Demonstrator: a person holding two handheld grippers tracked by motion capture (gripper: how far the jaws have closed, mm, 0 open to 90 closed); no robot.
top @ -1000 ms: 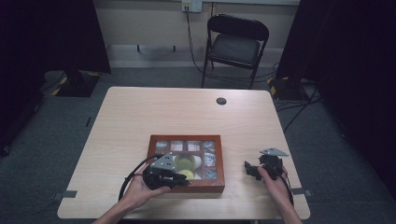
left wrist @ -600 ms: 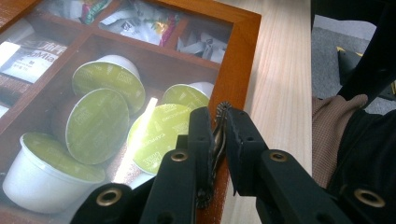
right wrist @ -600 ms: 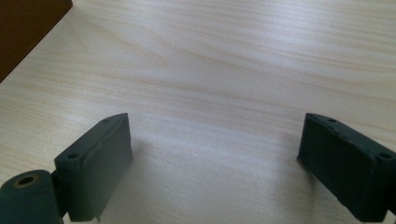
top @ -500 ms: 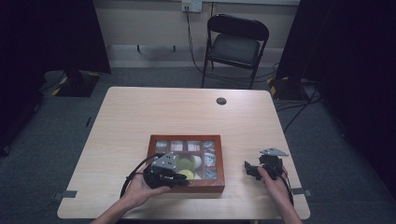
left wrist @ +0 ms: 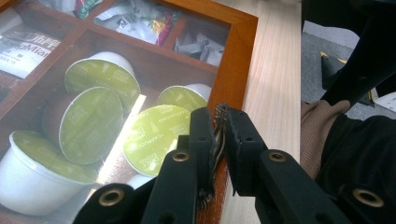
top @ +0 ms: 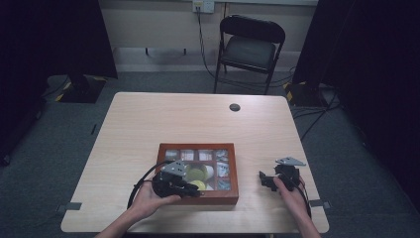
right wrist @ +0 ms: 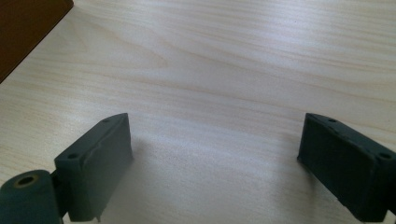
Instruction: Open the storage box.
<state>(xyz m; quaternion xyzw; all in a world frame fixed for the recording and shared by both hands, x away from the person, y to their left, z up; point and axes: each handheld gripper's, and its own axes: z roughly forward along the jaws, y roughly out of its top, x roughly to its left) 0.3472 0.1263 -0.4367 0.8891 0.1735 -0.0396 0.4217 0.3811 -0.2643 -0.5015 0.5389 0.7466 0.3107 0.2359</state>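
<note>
At the lower middle of the high view, the wooden box (top: 234, 173) sits on the worktop (top: 198, 114) with the left gripper (top: 196, 192) laid over its near rim. In the left gripper view that gripper (left wrist: 218, 122) has its fingers (left wrist: 201, 126) pressed together on a small ridged tab (left wrist: 221, 108) that stands at the box's frame (left wrist: 243, 42), towards the right of the picture. A streak of glare across the compartments suggests a glass lid lying flat and shut, so the work looks to be at its start: the tab is gripped, the lid is not yet lifted, and nothing has been taken out or put in. Inside, the compartment at the left of that view holds several green-topped capsules (left wrist: 154, 135), some upright and some tipped against each other; the compartments along the top edge hold paper sachets (left wrist: 135, 21), loosely piled. From above, the capsules (top: 195, 174) fill the lower middle cell and the sachets (top: 198, 154) the row behind. The right gripper (top: 265, 179) rests on bare worktop at the lower right, apart from the box, and its own view shows its fingers (right wrist: 98, 154) standing wide with nothing between them.
</note>
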